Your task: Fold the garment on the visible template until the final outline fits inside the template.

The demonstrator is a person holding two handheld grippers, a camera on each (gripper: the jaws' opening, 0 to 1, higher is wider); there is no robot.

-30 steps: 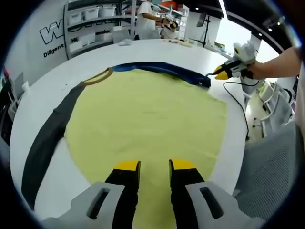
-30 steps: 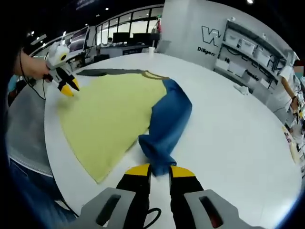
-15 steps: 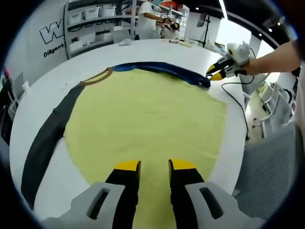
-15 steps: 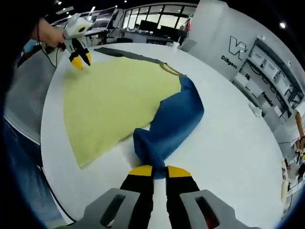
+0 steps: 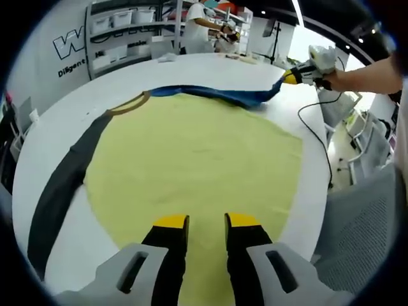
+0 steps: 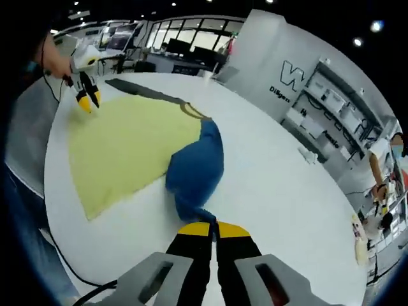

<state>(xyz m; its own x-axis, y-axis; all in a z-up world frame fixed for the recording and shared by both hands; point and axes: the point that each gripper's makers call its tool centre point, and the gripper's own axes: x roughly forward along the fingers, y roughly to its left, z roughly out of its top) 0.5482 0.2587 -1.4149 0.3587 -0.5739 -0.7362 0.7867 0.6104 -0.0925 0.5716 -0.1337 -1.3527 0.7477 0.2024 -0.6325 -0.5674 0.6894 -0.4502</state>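
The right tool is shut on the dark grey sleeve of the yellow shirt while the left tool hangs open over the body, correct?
Not quite. The right tool is shut on the blue sleeve, as the right gripper view shows; the dark grey sleeve lies flat. The left tool does hang open over the yellow shirt body.

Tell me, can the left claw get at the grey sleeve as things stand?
Probably yes. The left claw is open and empty over the yellow body; the grey sleeve lies flat, uncovered, to its left.

Soft matt cloth on a smooth white table

Ahead of the left gripper's point(image 5: 197, 222) jaws the garment point(image 5: 191, 159) is matt yellow cloth; its blue sleeve point(image 6: 194, 169), pinched between the right gripper's point(image 6: 212, 227) jaws, bunches softly; the table point(image 6: 280, 191) looks smooth, faintly glossy.
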